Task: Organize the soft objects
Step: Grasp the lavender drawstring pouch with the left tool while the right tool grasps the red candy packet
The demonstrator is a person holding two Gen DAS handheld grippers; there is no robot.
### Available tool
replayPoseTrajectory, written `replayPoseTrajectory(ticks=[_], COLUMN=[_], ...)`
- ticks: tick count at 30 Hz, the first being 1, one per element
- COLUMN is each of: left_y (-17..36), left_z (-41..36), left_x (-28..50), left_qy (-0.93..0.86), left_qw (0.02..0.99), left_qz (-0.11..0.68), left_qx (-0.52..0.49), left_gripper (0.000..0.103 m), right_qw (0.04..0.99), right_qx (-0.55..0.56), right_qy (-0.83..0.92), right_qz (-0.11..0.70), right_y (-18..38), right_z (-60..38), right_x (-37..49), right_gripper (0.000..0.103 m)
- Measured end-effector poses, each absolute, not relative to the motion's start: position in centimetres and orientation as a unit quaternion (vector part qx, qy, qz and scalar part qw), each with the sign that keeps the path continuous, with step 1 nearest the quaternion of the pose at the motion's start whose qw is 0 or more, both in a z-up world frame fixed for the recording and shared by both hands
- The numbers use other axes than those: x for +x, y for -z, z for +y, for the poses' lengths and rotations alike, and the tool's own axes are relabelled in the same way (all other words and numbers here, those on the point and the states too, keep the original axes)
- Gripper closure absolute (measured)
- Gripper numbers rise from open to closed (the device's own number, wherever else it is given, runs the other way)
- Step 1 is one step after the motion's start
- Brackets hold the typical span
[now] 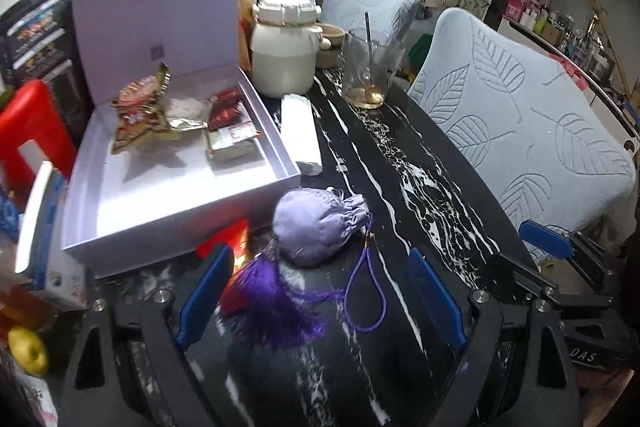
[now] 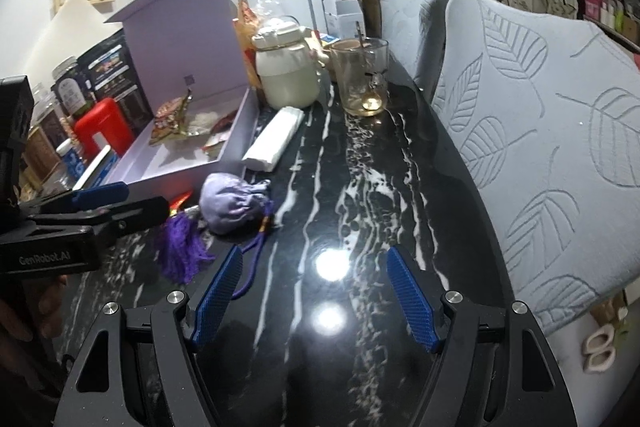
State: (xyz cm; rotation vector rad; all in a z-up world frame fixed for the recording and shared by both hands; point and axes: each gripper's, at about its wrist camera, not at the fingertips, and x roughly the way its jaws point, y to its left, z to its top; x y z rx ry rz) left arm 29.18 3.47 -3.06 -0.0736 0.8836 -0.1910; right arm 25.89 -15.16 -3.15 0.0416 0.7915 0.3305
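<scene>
A lavender drawstring sachet (image 1: 316,225) lies on the marble table (image 1: 420,187) just outside the open gift box (image 1: 180,211), straight ahead of the left gripper (image 1: 320,299), jaws apart and empty; the right gripper (image 2: 312,301), likewise spread, sits farther off.

"GenRobot.AI" in pale letters on the black body of the left claw (image 2: 100,205), seen from the right wrist. "DAS" on the black body of the right claw (image 1: 544,243), likely a cut-off word. Snack packets' and jars' print too blurred to read.
</scene>
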Motion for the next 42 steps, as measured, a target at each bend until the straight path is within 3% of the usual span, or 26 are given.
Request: replayPoseTrajectory(ticks=[21,23,25,28,42], left_y=[9.9,10.1,10.2,9.7,2.8], left_z=[1.6,1.4,1.1,1.0,4.4], left_x=[36.4,36.3,36.1,35.6,30.9], left_qy=[0.074,0.073,0.072,0.079,0.087], left_qw=[0.864,0.867,0.869,0.872,0.901], left_qz=[0.495,0.491,0.489,0.482,0.421], left_qx=[-0.048,-0.042,-0.025,-0.024,-0.056], left_gripper=[0.013,0.027,0.033,0.038,0.038], right_qw=[0.896,0.896,0.895,0.894,0.9], right_qx=[0.02,0.02,0.02,0.018,0.03], right_qy=[-0.146,-0.144,-0.142,-0.14,-0.155], right_qz=[0.418,0.419,0.421,0.424,0.407], right_y=[5.8,5.9,6.0,6.1,3.9], right_z=[-16.8,-16.7,-16.7,-16.6,-15.8], right_x=[31.0,31.1,31.1,31.0,28.8], right_gripper=[0.028,0.028,0.028,0.028,0.028])
